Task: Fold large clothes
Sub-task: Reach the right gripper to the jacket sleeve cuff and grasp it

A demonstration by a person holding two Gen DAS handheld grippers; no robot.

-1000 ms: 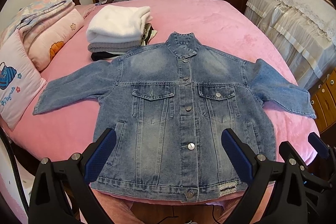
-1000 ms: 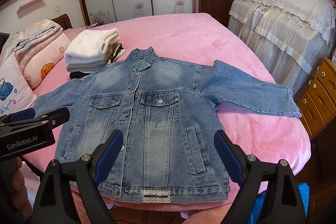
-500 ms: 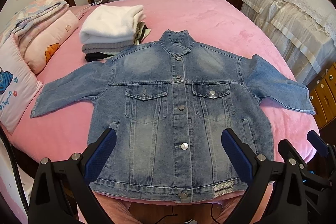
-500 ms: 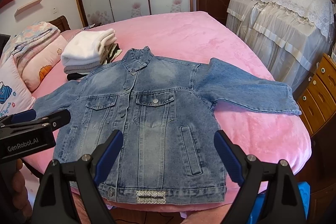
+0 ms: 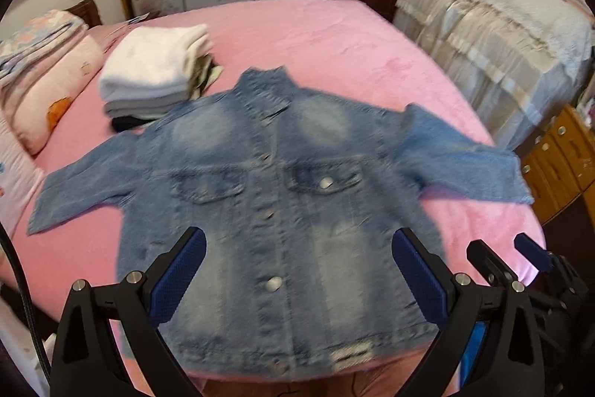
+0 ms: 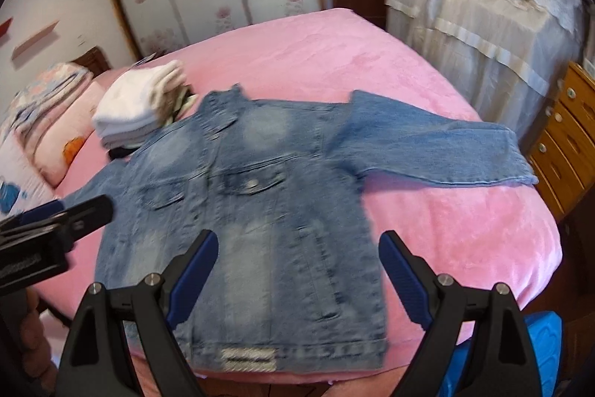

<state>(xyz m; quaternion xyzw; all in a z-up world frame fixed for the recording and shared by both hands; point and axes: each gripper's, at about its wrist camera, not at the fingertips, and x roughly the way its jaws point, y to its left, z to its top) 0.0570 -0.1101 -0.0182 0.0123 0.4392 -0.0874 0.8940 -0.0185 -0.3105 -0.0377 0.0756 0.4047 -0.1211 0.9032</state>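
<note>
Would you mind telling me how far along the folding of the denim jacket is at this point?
Done: a stack of folded clothes sits by the pillows, and the denim jacket lies flat, buttoned, sleeves spread on the pink bed. In hand: nothing; the left gripper and right gripper are open above its hem. Left: every fold of the jacket.

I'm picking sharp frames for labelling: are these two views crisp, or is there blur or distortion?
Left wrist view: motion blur smears the denim jacket and its buttons, while the left tool stays sharp. Right wrist view: the same smear over the jacket and the folded stack, with the right tool crisp. Both views: fisheye bending, dark corners, even daylight.
</note>
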